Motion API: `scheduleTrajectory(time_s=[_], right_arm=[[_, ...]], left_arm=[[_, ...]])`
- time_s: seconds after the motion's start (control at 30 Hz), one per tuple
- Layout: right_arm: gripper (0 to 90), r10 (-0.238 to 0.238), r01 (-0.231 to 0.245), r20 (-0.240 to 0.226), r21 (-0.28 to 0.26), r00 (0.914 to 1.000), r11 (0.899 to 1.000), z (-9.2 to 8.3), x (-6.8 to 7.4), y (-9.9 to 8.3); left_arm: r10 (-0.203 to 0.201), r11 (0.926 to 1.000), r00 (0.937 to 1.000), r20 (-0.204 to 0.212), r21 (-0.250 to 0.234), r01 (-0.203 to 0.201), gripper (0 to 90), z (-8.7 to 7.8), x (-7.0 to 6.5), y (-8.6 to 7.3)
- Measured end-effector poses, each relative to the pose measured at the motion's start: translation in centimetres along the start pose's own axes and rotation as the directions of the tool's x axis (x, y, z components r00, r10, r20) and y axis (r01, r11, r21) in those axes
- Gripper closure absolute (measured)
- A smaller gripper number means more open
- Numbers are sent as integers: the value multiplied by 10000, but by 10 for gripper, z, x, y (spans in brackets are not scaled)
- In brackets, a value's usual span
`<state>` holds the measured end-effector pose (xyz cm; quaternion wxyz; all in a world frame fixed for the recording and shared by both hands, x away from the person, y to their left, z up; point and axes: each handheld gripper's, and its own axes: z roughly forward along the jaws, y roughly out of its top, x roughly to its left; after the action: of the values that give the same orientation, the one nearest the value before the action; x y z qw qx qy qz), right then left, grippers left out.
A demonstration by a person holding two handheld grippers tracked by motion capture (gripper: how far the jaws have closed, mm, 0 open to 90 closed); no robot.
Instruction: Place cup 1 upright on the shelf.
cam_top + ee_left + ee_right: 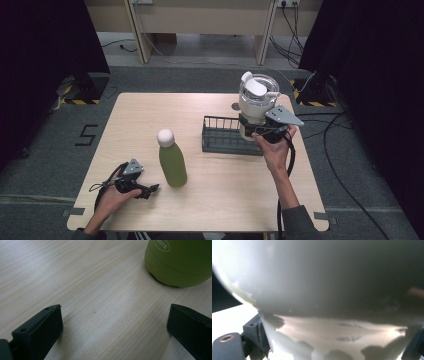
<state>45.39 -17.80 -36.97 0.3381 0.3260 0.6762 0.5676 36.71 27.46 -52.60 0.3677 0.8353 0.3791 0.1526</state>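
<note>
Light wood table (210,205): green bottle (172,160) w/ white cap upright, dark wire rack (222,137) near right.

Grey carpet floor (45,150) w/ black curtains (40,45), wood table (150,115)

Both tongs were black, each topped by a grey three-cornered plate and trailing a looped black cable. The left tongs (153,188) had blocky black jaws with small screw holes; the right tongs (250,131) showed a brass-ringed hole. The person wore grey sleeves.
</note>
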Motion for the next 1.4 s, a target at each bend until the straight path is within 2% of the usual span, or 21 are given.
scheduleTrajectory(time_s=[0.17, 0.23, 0.4, 0.57, 0.73, 1.1, 1.27, 1.4], right_arm=[[100, 129, -130, 158, 82, 9998, 9999, 9, -8, -4], [100, 21, -24, 269, 85, 9996, 10000, 14, -11, -6], [100, 328, -335, 414, 155, 9986, 9993, 24, -17, -16], [100, 164, -181, 639, 260, 9978, 9995, 26, -19, -20], [100, 123, -142, 676, 275, 9976, 9995, 29, -19, -28], [100, 261, -296, 741, 470, 9969, 9985, 32, -20, -48], [99, 498, -536, 771, 471, 9958, 9975, 34, -21, -57], [99, 391, -437, 795, 570, 9961, 9974, 35, -21, -61]], left_arm=[[10, 10000, 10000, -9, 16, -10, 0, 0, 0, 0], [15, 10000, 10000, -1, 15, -15, 0, 0, 0, 0], [-19, 10000, 10000, 0, -16, 19, 0, 0, 0, 0], [24, 10000, 10000, -4, 26, -24, 0, 0, 0, 0], [30, 10000, 10000, 10, 23, -30, 0, 0, 0, 0], [62, 10000, 10000, 4, 56, -62, 0, 0, 0, 0], [63, 10000, 10000, 3, 55, -63, 0, 0, 0, 0], [61, 10000, 10000, 3, 54, -61, 0, 0, 0, 0]])
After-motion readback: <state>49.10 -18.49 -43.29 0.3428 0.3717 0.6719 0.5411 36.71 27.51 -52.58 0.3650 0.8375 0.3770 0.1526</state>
